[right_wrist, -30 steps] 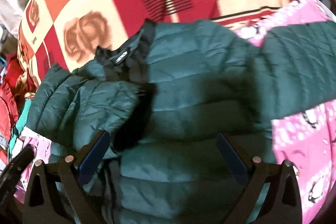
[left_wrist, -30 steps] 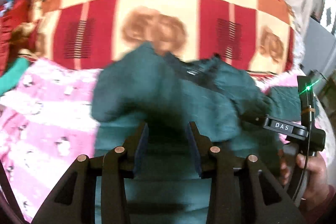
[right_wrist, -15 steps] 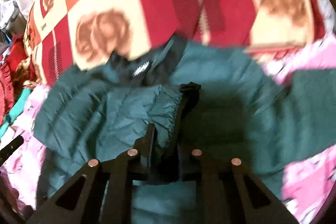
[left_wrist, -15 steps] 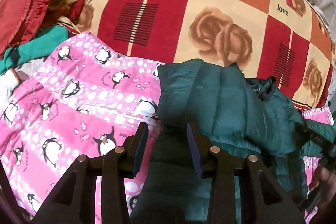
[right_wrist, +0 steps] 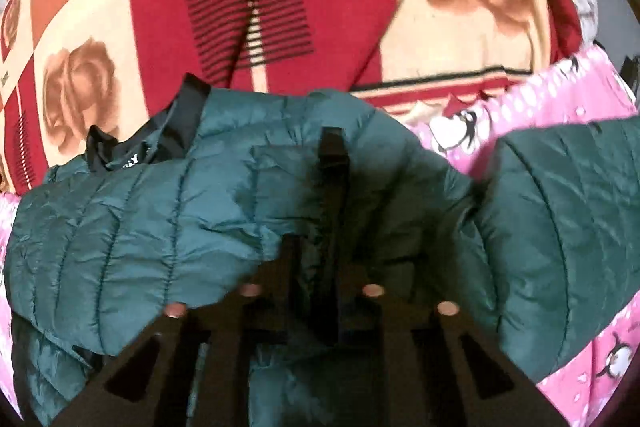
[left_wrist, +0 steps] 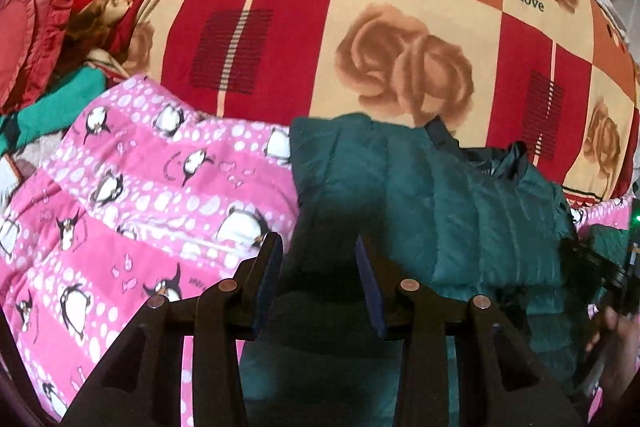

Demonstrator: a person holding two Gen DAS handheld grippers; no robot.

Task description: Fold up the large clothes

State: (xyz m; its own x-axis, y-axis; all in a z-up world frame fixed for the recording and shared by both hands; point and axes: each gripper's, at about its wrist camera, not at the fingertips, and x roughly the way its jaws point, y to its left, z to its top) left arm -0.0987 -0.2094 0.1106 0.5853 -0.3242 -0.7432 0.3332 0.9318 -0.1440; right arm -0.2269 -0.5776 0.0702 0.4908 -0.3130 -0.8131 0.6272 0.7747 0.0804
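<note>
A dark green quilted puffer jacket (left_wrist: 440, 203) lies on a pink penguin blanket (left_wrist: 132, 187), its black collar toward the rose quilt. My left gripper (left_wrist: 318, 251) is open and empty, above the jacket's left edge. In the right wrist view the jacket (right_wrist: 140, 223) fills the middle, one sleeve (right_wrist: 560, 211) stretched out to the right. My right gripper (right_wrist: 316, 259) is shut on a fold of the jacket with a black cuff or trim (right_wrist: 334, 151) sticking up beyond the fingers.
A red, cream and orange rose-patterned quilt (left_wrist: 360, 27) lies behind the jacket. A red heart cushion (left_wrist: 24, 35) and teal clothing (left_wrist: 52, 107) lie at far left. The other hand and handle show at the right edge (left_wrist: 612, 307).
The left gripper let go of the jacket and swung left, now over its left edge. The right gripper closed on a jacket fold and carried it across the body.
</note>
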